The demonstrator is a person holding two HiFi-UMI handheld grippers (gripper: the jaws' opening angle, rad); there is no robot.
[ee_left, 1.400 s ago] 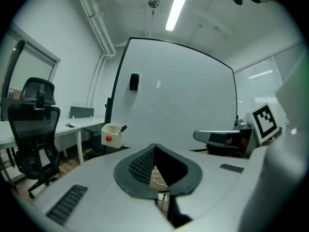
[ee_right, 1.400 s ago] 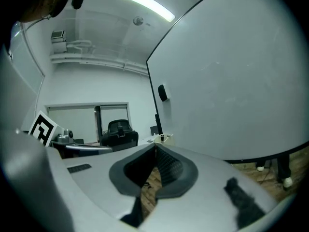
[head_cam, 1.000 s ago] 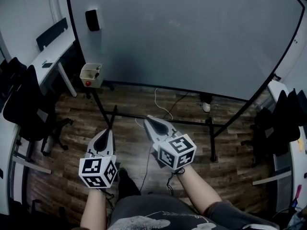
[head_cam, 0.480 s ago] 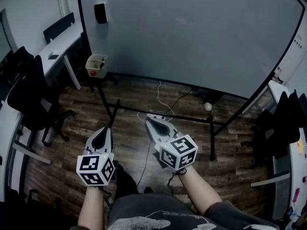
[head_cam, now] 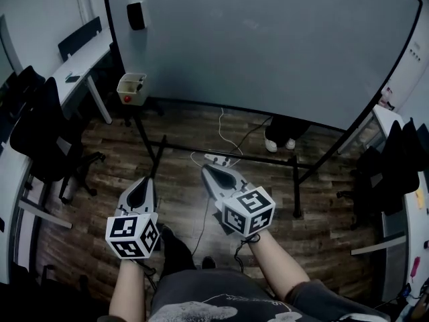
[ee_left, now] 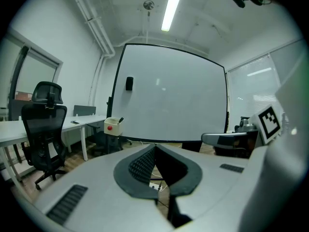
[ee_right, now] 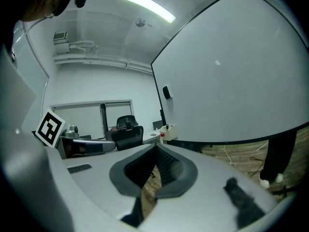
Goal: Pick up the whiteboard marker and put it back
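Left tool [head_cam: 147, 181] and right tool [head_cam: 206, 170] both clenched empty (well apart from it); marker [ee_left: 119, 120] stands in box [head_cam: 131, 89] beside whiteboard [head_cam: 268, 45].

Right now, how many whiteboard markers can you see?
1: a dark marker sticks up out of the beige box beside the whiteboard's lower left corner. More could be hidden inside the box.
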